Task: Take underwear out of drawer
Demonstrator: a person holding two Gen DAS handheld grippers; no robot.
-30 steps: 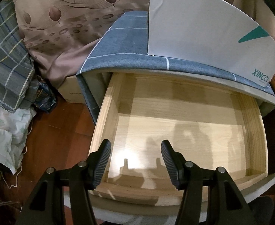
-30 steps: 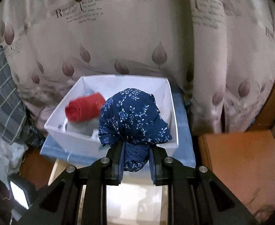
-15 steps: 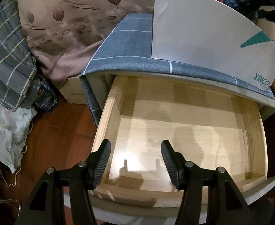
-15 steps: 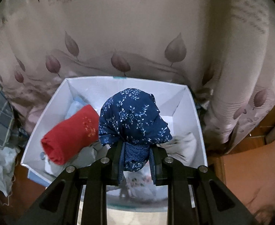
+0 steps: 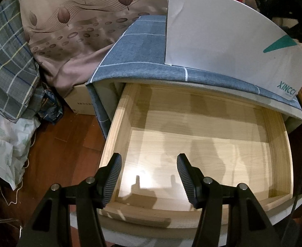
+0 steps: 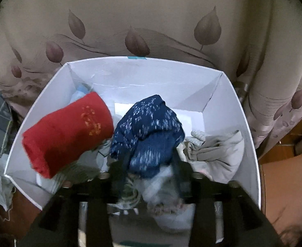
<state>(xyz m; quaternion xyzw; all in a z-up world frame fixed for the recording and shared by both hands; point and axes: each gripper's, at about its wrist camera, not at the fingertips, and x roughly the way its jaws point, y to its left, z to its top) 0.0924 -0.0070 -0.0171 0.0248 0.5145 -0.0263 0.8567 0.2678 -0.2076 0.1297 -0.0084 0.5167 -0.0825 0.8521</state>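
Right gripper [image 6: 148,170] jaws opening around blue underwear [image 6: 148,135] in white box [image 6: 243,111]; left gripper [image 5: 149,177] jaws spread over drawer [image 5: 278,135]

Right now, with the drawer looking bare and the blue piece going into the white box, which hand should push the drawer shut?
Left, probably. The left gripper hangs open over the drawer by its front edge, holding nothing. The right gripper is opening around the blue underwear in the white box.
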